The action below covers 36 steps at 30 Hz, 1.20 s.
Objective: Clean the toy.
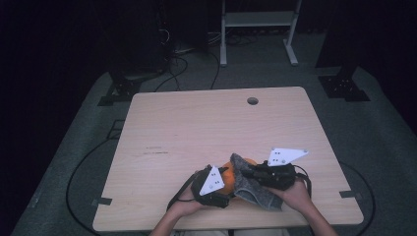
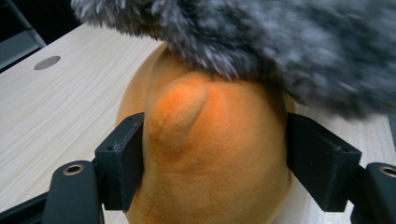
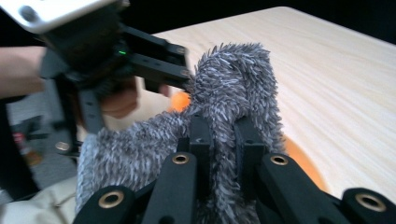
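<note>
Wood-grain table [image 1: 196, 123] — dark room, grey carpet [image 1: 383, 132].

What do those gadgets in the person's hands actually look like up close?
Each is a black hand-held tool. The left gripper and right gripper each carry a white three-cornered plate with small dark dots on top. Their jaws are blocky black plastic on black arms with brass-coloured rivets. A black cable trails from the left one. A small green light glows on the left gripper's body. The forearms are bare, without sleeves.

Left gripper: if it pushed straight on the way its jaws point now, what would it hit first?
The orange plush already sitting between the jaws of the left gripper; just beyond it hangs the grey fuzzy cloth, though the gap between them is hard to judge.
</note>
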Each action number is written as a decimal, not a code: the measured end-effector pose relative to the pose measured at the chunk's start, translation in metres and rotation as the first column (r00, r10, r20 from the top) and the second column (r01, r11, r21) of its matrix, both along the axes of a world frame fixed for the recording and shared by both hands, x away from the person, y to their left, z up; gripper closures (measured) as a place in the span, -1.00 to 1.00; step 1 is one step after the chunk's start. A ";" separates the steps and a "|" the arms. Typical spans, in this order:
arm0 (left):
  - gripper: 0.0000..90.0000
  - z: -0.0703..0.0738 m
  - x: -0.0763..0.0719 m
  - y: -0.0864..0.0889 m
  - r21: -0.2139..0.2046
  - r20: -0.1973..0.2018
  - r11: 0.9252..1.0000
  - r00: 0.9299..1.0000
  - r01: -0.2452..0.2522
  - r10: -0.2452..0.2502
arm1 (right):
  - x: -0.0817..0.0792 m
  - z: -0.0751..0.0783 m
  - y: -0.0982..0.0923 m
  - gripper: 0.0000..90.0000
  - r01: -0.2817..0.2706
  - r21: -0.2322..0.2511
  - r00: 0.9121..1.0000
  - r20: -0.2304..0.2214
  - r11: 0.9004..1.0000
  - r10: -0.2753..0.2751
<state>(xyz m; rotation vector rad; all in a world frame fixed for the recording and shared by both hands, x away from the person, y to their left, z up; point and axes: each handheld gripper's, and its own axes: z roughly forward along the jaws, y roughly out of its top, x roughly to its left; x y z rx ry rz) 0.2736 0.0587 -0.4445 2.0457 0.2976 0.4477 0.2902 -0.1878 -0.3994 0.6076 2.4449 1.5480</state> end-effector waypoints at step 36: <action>-0.37 0.000 -0.007 -0.011 0.011 0.037 1.000 0.999 0.009 -0.009 | -0.009 0.011 0.003 0.78 -0.015 -0.017 0.999 0.034 1.000 0.015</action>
